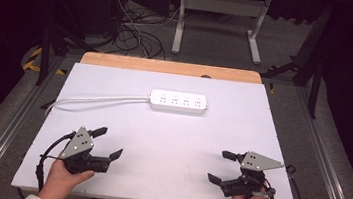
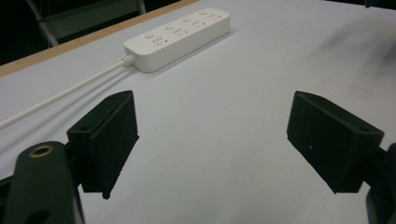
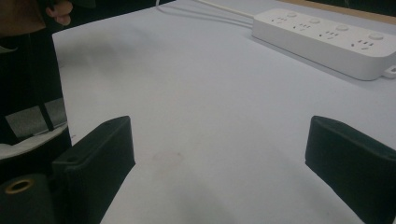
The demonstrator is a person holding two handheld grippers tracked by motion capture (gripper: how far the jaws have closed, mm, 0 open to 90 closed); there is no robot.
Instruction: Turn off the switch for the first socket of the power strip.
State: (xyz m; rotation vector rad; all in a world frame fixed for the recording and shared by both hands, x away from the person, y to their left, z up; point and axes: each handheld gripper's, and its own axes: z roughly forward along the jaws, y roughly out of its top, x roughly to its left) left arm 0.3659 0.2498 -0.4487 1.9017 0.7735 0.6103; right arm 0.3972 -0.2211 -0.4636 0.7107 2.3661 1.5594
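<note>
A: We start with the white plastic four-socket power strip (image 1: 178, 102). In the high view it lies flat just above the middle of the frame, on the pale grey table sheet (image 1: 169, 144). Its white round cable (image 1: 99, 99) runs off to the left and curls down at the sheet's left edge.

B: We agree. In the left gripper view the strip sits in the upper middle, its cable leaving toward the left edge; in the right gripper view it lies in the upper right corner.

A: And the tools? We see the left black two-jaw gripper (image 1: 108, 143) in the lower left of the high view, jaws spread wide and holding nothing, with bare sheet between them.

B: The right black two-jaw gripper (image 1: 222, 166) in the lower right looks the same to us: jaws wide apart, nothing between them. Both are well apart from the strip.

A: A hand (image 1: 62, 179) grips each one from the bottom edge.

B: Beyond the sheet we see a light wooden table edge (image 1: 170, 67) along the top, then dark floor with tangled cables (image 1: 131, 34).
</note>
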